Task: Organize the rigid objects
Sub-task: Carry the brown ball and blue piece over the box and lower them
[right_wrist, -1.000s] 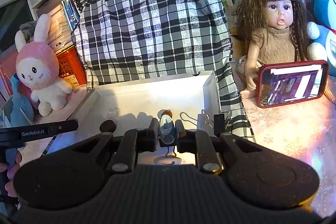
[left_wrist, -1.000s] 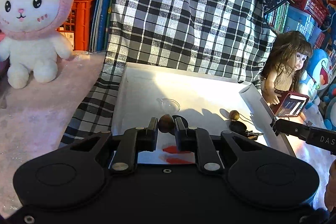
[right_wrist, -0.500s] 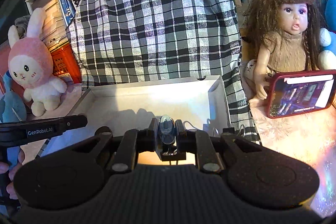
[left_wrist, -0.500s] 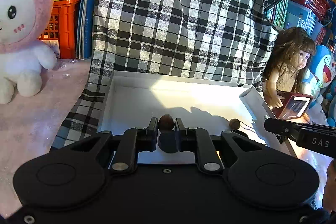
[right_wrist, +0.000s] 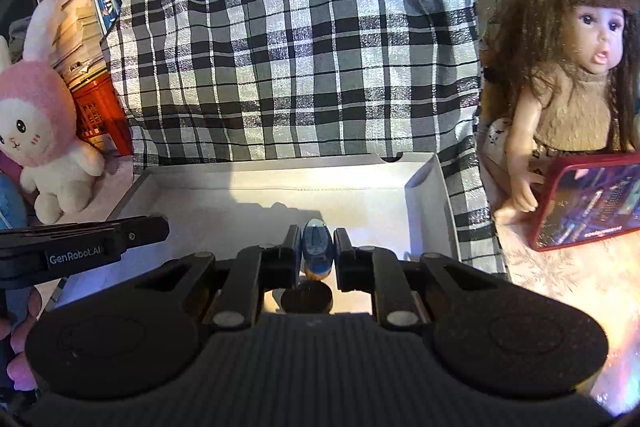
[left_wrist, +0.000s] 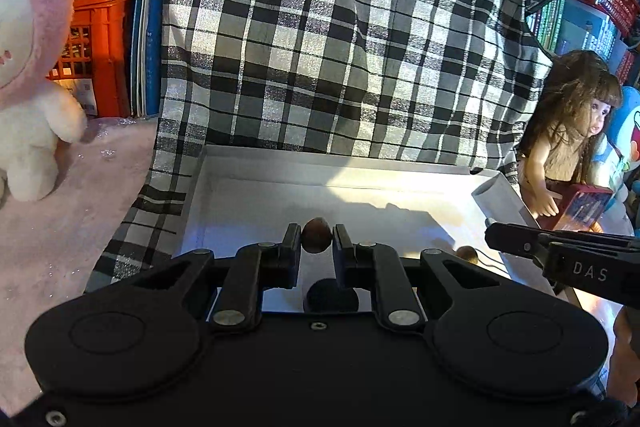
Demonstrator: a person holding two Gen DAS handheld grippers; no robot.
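Observation:
My left gripper (left_wrist: 316, 241) is shut on a small brown nut-like ball (left_wrist: 316, 234), held over the white shallow box (left_wrist: 256, 187). My right gripper (right_wrist: 317, 247) is shut on a small blue oval piece (right_wrist: 317, 247) over the same white box (right_wrist: 424, 195). A second brown ball (left_wrist: 467, 253) lies low in the box at the right, partly hidden behind the left gripper's body. The right gripper's finger shows as a black bar (left_wrist: 560, 251) in the left wrist view, and the left one as a black bar (right_wrist: 80, 241) in the right wrist view.
A checked cloth (left_wrist: 340, 47) hangs behind the box. A pink and white plush rabbit (right_wrist: 40, 131) sits at the left, a doll (right_wrist: 568, 67) with a red-cased phone (right_wrist: 592, 199) at the right. Books and a red crate (left_wrist: 96, 51) fill the back.
Both grippers have moved forward over the box, toward the checked cloth, each still holding its piece. The rabbit has slid leftward in the left wrist view, and the box items have dropped behind the gripper bodies.

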